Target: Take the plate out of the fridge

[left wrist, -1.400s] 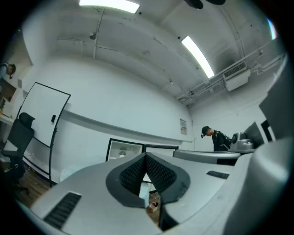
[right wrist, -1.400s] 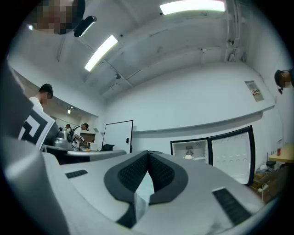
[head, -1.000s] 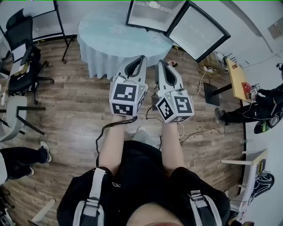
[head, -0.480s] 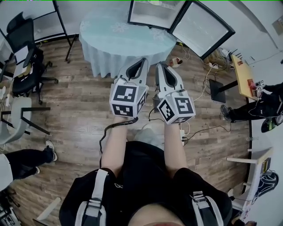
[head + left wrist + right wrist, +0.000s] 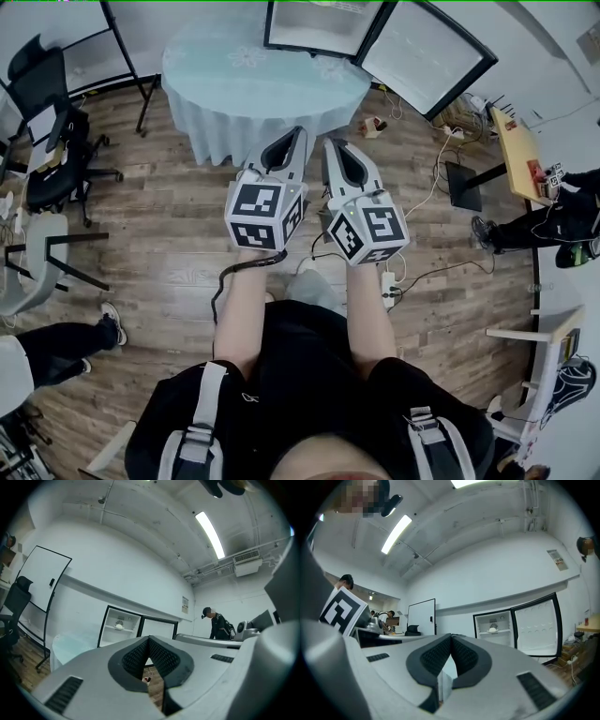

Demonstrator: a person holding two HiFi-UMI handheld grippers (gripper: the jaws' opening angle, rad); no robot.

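A wooden floor (image 5: pixel 159 244) fills most of the head view. At its far side stands a round table (image 5: pixel 262 84) under a pale blue cloth. Beyond the table, against the white wall, is the fridge (image 5: pixel 323 23), and its door (image 5: pixel 427 61) is swung wide open to the right. A black office chair (image 5: pixel 47 141) stands to the far left, and another person (image 5: pixel 553 220) bends over a desk at the right edge.

The person wearing the camera stands on the near side of the table, both forearms stretched forward and side by side. The left gripper (image 5: pixel 298 133) and the right gripper (image 5: pixel 330 145) point level toward the table and fridge, close together but not touching. Each carries its marker cube (image 5: pixel 265 214) at the near end.

In the left gripper view, the left gripper's jaws are pressed together with nothing between them. The right gripper view shows the same: pads meeting tip to tip, nothing pinched.

The plate (image 5: pixel 493 630) is small and white. It sits on a shelf inside the open fridge, well apart from both grippers, with the table between. It also shows in the left gripper view (image 5: pixel 119 626), on that same shelf.

A white power strip (image 5: pixel 387 286) lies on the floor just right of the person's right arm.
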